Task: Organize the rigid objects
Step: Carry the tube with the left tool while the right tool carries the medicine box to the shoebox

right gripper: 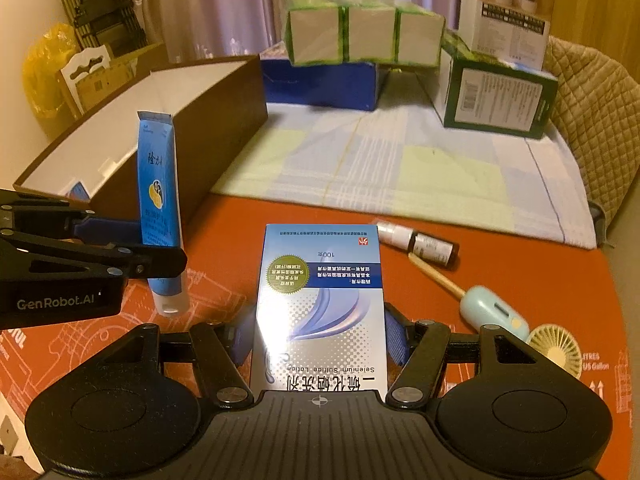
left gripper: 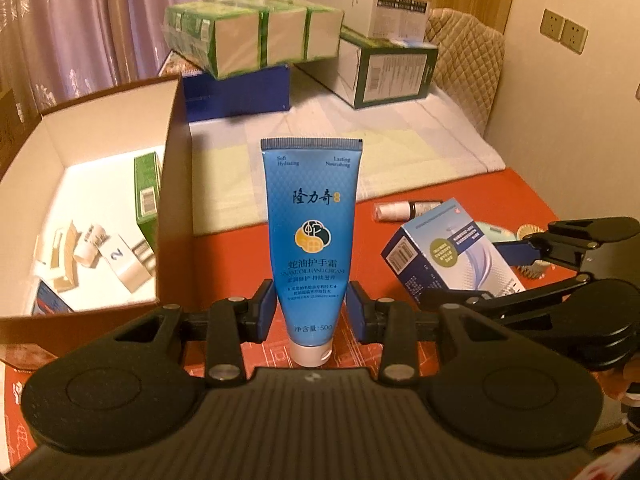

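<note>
My left gripper (left gripper: 311,308) is shut on a blue hand cream tube (left gripper: 310,236), held upright with its white cap down, just right of the open brown cardboard box (left gripper: 178,168). The tube also shows in the right wrist view (right gripper: 158,208). My right gripper (right gripper: 318,340) is shut on a blue-and-silver lotion box (right gripper: 320,304), held over the orange table. The lotion box (left gripper: 448,260) and right gripper (left gripper: 520,268) also appear at the right in the left wrist view. The brown box holds a green carton (left gripper: 147,196) and several small packets.
On the orange table (right gripper: 520,280) lie a small dark bottle (right gripper: 416,242), a wooden stick (right gripper: 434,276) and a pale blue hand fan (right gripper: 516,328). Behind, on a checked cloth (right gripper: 400,168), stand a blue box (right gripper: 320,84), stacked green-white packs (right gripper: 360,34) and a green carton (right gripper: 496,96).
</note>
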Available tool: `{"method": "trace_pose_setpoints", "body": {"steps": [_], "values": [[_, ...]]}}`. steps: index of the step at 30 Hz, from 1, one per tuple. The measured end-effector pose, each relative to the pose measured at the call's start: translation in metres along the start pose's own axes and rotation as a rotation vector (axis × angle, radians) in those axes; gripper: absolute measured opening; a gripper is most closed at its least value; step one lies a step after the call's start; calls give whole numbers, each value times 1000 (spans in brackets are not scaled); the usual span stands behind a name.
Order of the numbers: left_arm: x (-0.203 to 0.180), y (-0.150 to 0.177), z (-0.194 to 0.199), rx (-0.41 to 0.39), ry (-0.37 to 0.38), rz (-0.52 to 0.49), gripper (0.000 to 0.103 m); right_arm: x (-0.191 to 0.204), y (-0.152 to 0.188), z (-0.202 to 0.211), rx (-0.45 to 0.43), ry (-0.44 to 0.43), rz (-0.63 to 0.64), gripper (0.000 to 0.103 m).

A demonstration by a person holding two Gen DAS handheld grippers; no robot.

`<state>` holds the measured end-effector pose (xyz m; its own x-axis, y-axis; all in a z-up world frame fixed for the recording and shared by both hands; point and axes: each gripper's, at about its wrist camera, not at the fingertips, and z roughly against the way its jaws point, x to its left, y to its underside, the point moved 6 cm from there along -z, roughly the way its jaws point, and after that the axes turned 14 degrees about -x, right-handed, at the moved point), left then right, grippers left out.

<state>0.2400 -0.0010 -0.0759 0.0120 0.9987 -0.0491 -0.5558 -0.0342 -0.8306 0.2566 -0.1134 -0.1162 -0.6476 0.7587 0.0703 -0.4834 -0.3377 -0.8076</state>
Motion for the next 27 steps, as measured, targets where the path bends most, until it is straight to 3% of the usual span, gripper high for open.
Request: {"method": "trace_pose_setpoints", "body": {"steps": [15,27], "values": [[34,-39,27,-123,-39,8,33,37,-53,3,-115,-41,45,61],[102,-75,51,-190,-137,14,33,98,-107,-11,-192,-125,64,61]]}}
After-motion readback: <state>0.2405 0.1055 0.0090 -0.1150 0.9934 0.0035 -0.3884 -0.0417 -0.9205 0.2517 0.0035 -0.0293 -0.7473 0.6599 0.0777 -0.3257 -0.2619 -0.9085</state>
